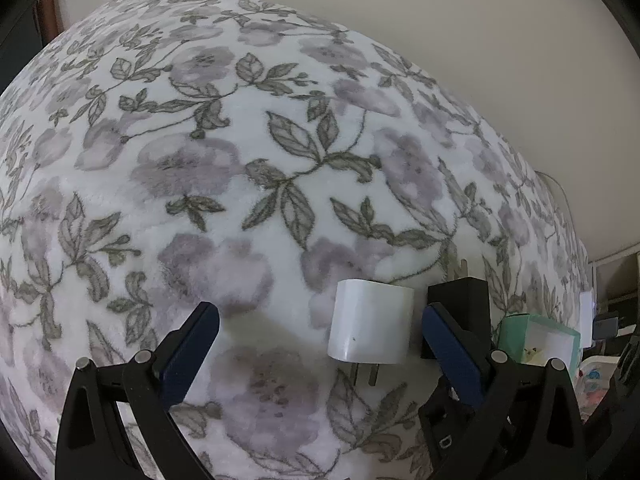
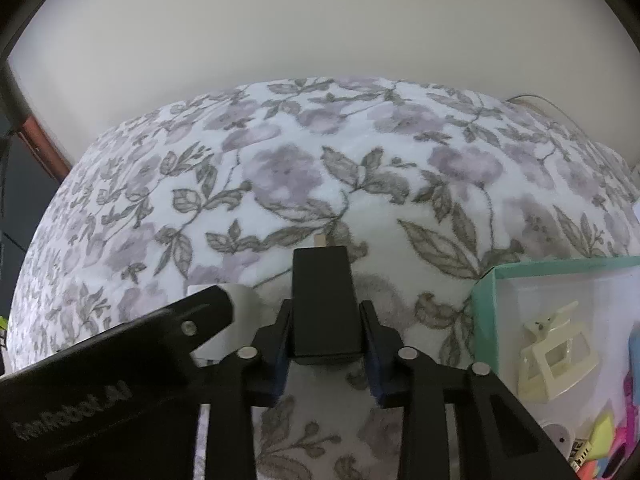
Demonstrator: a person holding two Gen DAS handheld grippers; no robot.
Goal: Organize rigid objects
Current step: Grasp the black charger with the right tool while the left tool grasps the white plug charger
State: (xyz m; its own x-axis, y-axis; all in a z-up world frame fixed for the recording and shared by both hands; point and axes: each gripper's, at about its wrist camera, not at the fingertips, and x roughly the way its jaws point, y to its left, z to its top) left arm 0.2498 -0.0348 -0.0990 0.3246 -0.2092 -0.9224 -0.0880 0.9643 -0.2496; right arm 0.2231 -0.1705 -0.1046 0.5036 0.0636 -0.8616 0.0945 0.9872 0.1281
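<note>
Black plastic fills the right gripper (image 2: 325,354): its fingers are closed on the black charger (image 2: 323,304), above the floral blanket (image 2: 280,184). The left gripper (image 1: 320,344) stands wide open around the white charger (image 1: 370,327) lying on the blanket. A teal box (image 2: 486,292) with a cream hair clip (image 2: 554,354) sits to the right.

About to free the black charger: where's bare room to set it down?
Bare floral blanket runs ahead of the black charger and left of the white charger. Crowded right: the teal box holds a hair clip.
</note>
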